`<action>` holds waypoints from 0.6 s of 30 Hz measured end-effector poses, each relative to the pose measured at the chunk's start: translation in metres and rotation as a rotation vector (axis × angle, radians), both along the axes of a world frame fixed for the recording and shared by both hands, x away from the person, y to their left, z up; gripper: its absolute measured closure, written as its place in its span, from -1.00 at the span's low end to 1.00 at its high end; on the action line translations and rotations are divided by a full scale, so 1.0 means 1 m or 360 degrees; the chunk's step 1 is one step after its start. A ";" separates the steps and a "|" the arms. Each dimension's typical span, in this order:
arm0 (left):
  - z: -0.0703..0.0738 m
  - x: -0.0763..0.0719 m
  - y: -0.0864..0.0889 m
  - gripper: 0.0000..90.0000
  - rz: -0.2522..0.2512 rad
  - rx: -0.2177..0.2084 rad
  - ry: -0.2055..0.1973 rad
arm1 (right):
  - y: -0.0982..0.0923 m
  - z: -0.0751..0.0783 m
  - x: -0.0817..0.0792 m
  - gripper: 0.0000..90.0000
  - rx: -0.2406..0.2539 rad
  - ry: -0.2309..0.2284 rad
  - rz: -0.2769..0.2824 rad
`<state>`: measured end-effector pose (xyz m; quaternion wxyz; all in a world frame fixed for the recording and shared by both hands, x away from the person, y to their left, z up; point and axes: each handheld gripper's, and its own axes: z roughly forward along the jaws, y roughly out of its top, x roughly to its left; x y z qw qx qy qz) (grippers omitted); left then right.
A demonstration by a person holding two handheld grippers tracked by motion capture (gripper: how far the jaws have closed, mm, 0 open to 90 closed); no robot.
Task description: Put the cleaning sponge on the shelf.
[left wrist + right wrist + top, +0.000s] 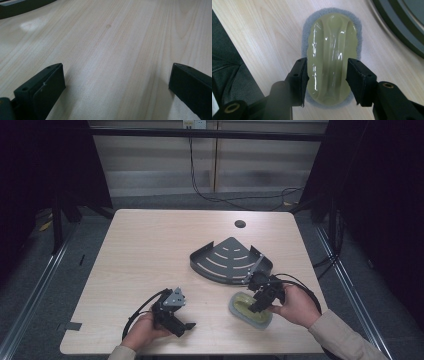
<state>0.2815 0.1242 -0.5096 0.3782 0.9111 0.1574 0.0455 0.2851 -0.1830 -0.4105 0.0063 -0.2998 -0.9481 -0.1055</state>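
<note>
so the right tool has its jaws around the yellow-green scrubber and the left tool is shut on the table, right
Not quite: the left tool is open, its jaws wide apart over bare table, as the left gripper view shows. The rest stands: the right tool has its jaws either side of the yellow-green scrubber.

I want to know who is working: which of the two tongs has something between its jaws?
The right tongs, with jaws around the yellow-green scrubber. The left tongs stand open over bare table.
</note>
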 end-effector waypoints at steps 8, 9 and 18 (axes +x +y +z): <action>0.000 0.000 0.000 -1.00 0.0000 0.0001 0.0001 | 0.002 -0.007 -0.001 0.24 -0.0050 0.0038 0.0023; 0.000 0.000 0.000 -1.00 -0.0005 0.0006 -0.0002 | 0.002 -0.008 -0.001 0.26 -0.0058 0.0044 0.0023; 0.000 0.000 0.000 -1.00 0.0000 0.0000 0.0000 | 0.002 -0.006 0.001 0.58 -0.0108 0.0045 0.0000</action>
